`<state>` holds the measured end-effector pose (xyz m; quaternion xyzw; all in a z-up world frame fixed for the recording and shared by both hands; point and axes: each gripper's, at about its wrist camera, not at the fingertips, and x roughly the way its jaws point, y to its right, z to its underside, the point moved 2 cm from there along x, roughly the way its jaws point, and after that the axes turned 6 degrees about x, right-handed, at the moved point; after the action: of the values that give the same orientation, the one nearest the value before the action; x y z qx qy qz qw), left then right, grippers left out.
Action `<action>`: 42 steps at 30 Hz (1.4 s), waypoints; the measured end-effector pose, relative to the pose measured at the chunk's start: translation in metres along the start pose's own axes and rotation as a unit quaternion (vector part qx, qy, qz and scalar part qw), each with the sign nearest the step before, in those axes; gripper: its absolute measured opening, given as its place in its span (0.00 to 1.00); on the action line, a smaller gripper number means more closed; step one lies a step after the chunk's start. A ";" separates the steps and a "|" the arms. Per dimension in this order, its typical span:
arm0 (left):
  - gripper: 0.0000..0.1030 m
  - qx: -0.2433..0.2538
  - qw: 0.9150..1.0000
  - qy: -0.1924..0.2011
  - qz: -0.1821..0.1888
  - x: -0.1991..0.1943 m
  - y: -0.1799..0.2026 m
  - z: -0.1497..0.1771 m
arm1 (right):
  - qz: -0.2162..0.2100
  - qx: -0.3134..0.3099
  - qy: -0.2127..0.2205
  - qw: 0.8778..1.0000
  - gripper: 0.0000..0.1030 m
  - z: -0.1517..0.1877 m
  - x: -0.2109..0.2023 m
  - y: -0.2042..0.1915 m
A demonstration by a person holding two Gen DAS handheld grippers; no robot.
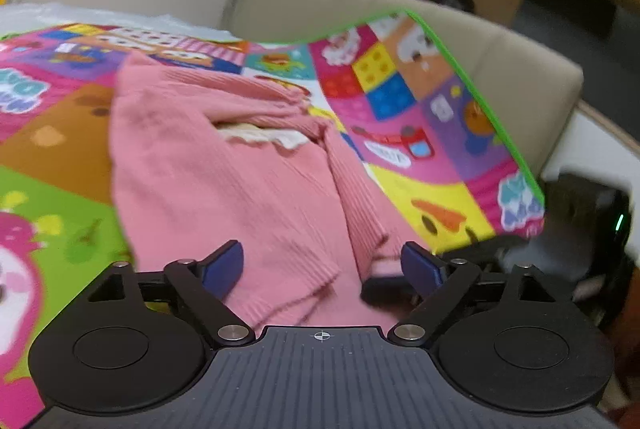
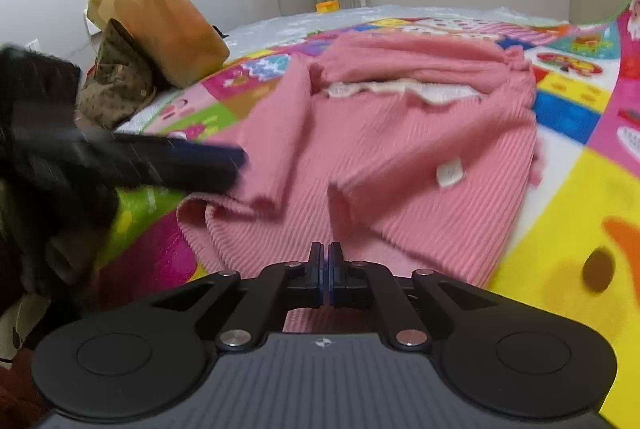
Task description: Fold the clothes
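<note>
A pink ribbed sweater (image 2: 400, 149) is seen spread on a brightly patterned play mat (image 2: 580, 197), collar turned toward the far window, with one sleeve (image 1: 360, 205) laid in along the body and a white care label (image 2: 450, 173) showing, so part of the garment appears to be turned over. The left claw (image 1: 322, 265) is held wide, its blue pads (image 1: 224, 265) straddling the near hem, the cloth lying between them but not pinched. The right claw (image 2: 329, 277) is pressed together just short of the hem; whether a thin edge of fabric is caught there cannot be told. Both claws are judged to be kept low at the hem because a fold is worked from that edge. The mat's far corner is propped against a beige headboard (image 1: 460, 41).
</note>
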<state>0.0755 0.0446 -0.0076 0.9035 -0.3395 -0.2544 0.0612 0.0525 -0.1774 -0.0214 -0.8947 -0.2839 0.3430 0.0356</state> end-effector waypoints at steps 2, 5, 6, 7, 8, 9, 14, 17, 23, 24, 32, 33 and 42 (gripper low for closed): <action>0.89 0.000 1.000 -0.001 0.003 0.006 0.007 -0.011 | -0.003 0.000 0.000 1.000 0.02 -0.001 0.000 0.000; 0.90 0.005 1.000 -0.008 0.014 0.025 0.025 -0.030 | 0.006 -0.025 0.004 1.000 0.02 0.001 -0.004 -0.005; 0.90 0.006 1.000 -0.011 0.018 0.031 0.031 -0.036 | 0.008 -0.031 0.006 0.999 0.02 0.003 -0.007 -0.007; 0.90 0.008 1.000 -0.013 0.022 0.037 0.036 -0.043 | 0.010 -0.034 0.009 0.999 0.03 0.004 -0.012 -0.008; 0.89 0.010 1.000 -0.018 0.024 0.046 0.042 -0.047 | 0.011 -0.038 0.012 0.999 0.04 0.005 -0.016 -0.009; 0.89 0.015 0.999 -0.027 0.018 0.059 0.047 -0.048 | 0.015 -0.035 0.016 0.999 0.07 0.008 -0.022 -0.007; 0.57 0.034 0.997 -0.069 -0.026 0.111 0.061 -0.040 | 0.026 0.022 0.033 0.999 0.36 0.026 -0.061 0.019; 0.16 0.035 0.996 -0.076 -0.039 0.126 0.059 -0.033 | 0.044 0.062 0.039 0.996 0.38 0.035 -0.084 0.040; 0.05 0.016 0.998 -0.036 -0.050 0.103 0.046 -0.025 | 0.025 0.111 0.085 0.990 0.52 0.011 -0.120 0.072; 0.05 0.010 0.998 -0.036 -0.048 0.101 0.044 -0.022 | 0.021 0.112 0.095 0.989 0.52 -0.002 -0.120 0.076; 0.05 -0.036 0.998 -0.039 -0.035 0.085 0.034 -0.001 | 0.170 0.042 0.067 0.982 0.23 -0.117 -0.005 0.118; 0.05 -0.037 0.998 -0.039 -0.035 0.085 0.034 -0.001 | 0.170 0.033 0.059 0.983 0.22 -0.121 0.012 0.117; 0.09 -0.016 0.999 -0.043 -0.018 0.077 0.043 -0.001 | 0.172 -0.084 0.012 0.981 0.24 -0.115 0.088 0.076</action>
<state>0.0997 -0.0376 -0.0269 0.8966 -0.3214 -0.2996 0.0560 0.2154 -0.1791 -0.0052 -0.9340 -0.1527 0.3086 -0.0960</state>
